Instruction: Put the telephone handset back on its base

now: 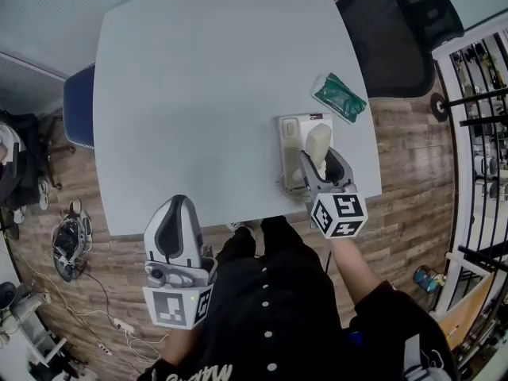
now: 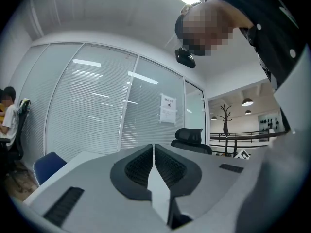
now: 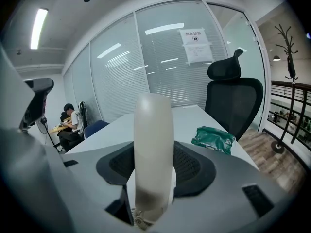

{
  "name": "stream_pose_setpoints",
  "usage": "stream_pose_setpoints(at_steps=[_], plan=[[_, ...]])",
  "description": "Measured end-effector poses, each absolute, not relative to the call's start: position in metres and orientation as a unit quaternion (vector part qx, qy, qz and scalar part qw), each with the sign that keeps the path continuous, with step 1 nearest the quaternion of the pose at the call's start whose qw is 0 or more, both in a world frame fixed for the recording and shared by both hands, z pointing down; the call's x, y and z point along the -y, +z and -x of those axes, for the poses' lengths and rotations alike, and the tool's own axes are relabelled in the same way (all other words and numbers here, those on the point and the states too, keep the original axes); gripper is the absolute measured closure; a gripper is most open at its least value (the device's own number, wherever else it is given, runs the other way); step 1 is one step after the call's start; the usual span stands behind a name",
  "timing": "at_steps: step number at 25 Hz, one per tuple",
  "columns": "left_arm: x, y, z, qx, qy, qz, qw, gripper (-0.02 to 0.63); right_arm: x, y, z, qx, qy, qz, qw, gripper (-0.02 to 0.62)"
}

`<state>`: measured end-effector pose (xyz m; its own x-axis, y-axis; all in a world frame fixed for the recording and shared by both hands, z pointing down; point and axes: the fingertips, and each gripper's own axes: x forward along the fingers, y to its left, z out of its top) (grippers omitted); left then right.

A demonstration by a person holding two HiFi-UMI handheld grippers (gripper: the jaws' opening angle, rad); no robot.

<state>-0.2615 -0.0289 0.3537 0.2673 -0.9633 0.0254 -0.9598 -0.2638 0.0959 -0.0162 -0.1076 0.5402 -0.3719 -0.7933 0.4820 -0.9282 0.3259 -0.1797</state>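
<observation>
The cream telephone handset (image 1: 319,144) is between the jaws of my right gripper (image 1: 323,162), which is shut on it. It hangs over the right part of the grey telephone base (image 1: 290,138), near the table's front right. In the right gripper view the handset (image 3: 153,144) stands up along the jaws and hides the base, and a bit of coiled cord (image 3: 141,222) shows at its lower end. My left gripper (image 1: 176,230) is at the table's front edge, far left of the phone. Its jaws are shut with nothing in them (image 2: 153,150).
A green packet (image 1: 340,96) lies just beyond the base near the table's right edge (image 1: 373,165). A black office chair (image 1: 397,22) stands at the far right corner and a blue chair (image 1: 78,105) at the left side. Cables lie on the wooden floor (image 1: 87,324).
</observation>
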Motion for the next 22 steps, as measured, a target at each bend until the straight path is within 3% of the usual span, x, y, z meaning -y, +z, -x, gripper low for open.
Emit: stream_pose_setpoints(at_steps=[22], plan=[[0.033,0.380,0.263,0.612,0.006,-0.786,0.083,0.588,0.128,0.625,0.027,0.729,0.271,-0.588,0.224,0.364]])
